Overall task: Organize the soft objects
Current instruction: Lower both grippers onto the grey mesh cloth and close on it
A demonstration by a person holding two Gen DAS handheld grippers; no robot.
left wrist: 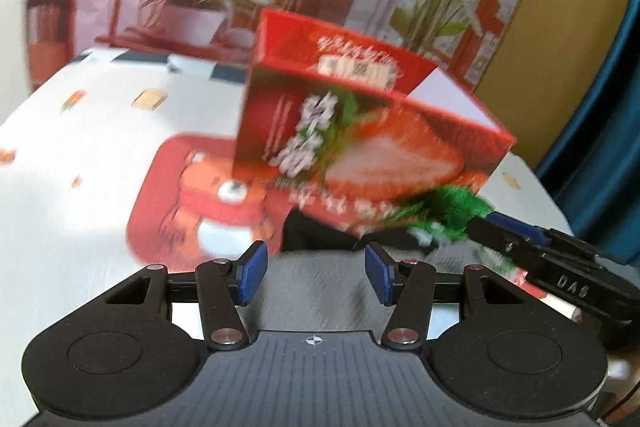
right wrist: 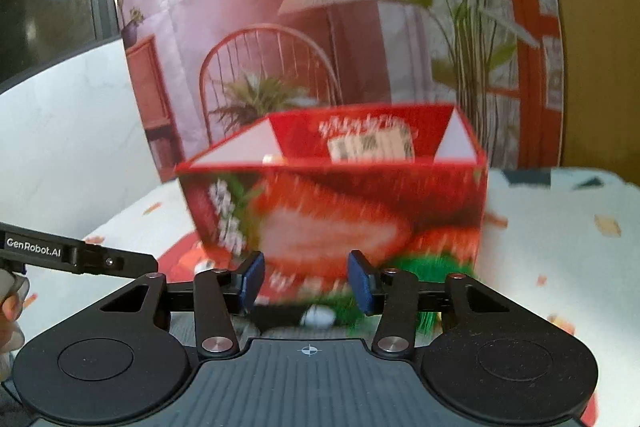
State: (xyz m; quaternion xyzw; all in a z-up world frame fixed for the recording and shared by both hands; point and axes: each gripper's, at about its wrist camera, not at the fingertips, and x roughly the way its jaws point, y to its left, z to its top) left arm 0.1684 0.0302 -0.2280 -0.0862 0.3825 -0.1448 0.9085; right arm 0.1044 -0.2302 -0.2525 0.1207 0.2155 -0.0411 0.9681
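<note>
A soft toy lies in front of a tall red strawberry-print box [left wrist: 360, 131] [right wrist: 332, 211]. The toy shows grey plush [left wrist: 316, 291], a black part [left wrist: 312, 235], a green fuzzy tuft [left wrist: 448, 207] [right wrist: 424, 263] and a white round eye [right wrist: 318, 315]. My left gripper [left wrist: 315, 273] hangs over the grey plush, its blue pads apart and bare. My right gripper [right wrist: 307, 281] [left wrist: 486, 223] comes in from the right with its tips at the green tuft. Its pads stand apart, and the left one's face is bare. Everything is motion-blurred.
The table [left wrist: 80, 155] has a white printed cloth with a red cartoon tiger patch [left wrist: 208, 203]. A printed backdrop of a chair and plants [right wrist: 272, 67] stands behind the box. A blue curtain [left wrist: 600, 131] hangs at the right. A person's hand [right wrist: 8, 303] holds the left gripper.
</note>
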